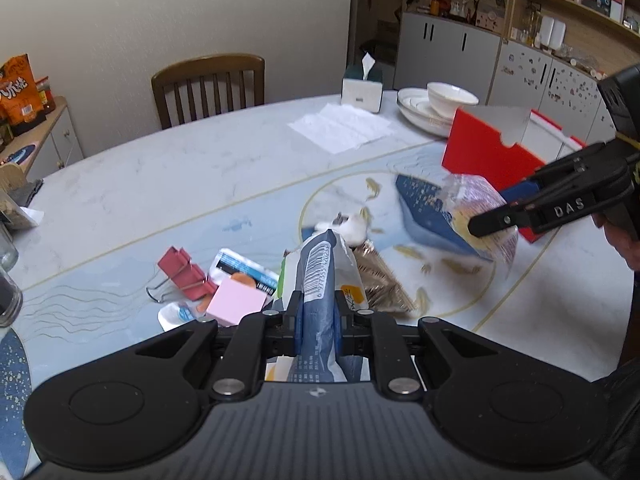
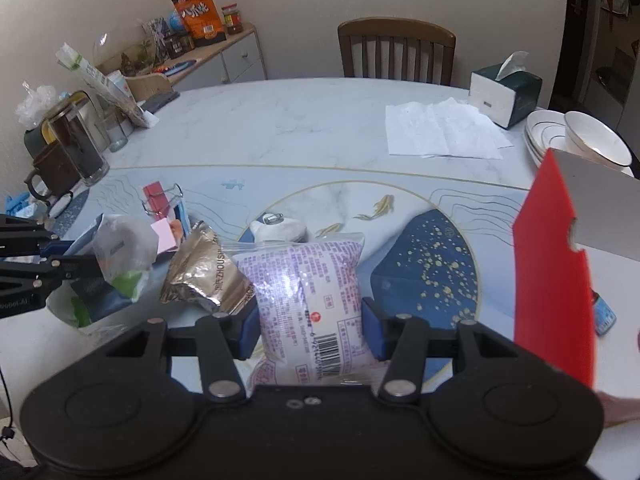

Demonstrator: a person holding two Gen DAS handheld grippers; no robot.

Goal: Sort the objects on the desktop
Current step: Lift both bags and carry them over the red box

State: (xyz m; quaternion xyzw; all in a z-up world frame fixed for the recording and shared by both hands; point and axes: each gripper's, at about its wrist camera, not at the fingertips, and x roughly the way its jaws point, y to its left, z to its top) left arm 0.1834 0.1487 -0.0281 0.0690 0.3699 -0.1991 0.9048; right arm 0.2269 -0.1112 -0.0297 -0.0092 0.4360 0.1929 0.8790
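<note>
Both pairs of fingers are clamped on packets: the left gripper [image 1: 317,320] is closed on a blue-grey snack pouch [image 1: 320,280], and the right gripper [image 2: 311,326] on a purple-printed bread bag [image 2: 308,292], both held just beside the red box [image 2: 554,276]. Sorting is judged barely begun; left of the box, a foil packet [image 2: 204,276], pink sticky notes [image 1: 236,302] and binder clip [image 1: 186,272] are seen unsorted.

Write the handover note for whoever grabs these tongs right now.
Left tongs: shut on the blue-grey snack packet.
Right tongs: shut on the purple bread pack, held near the red box.
On the table: foil packet, pink sticky-note block, red binder clip, white pouch.
Done: both packs gripped. Left: place them, then sort the rest.
</note>
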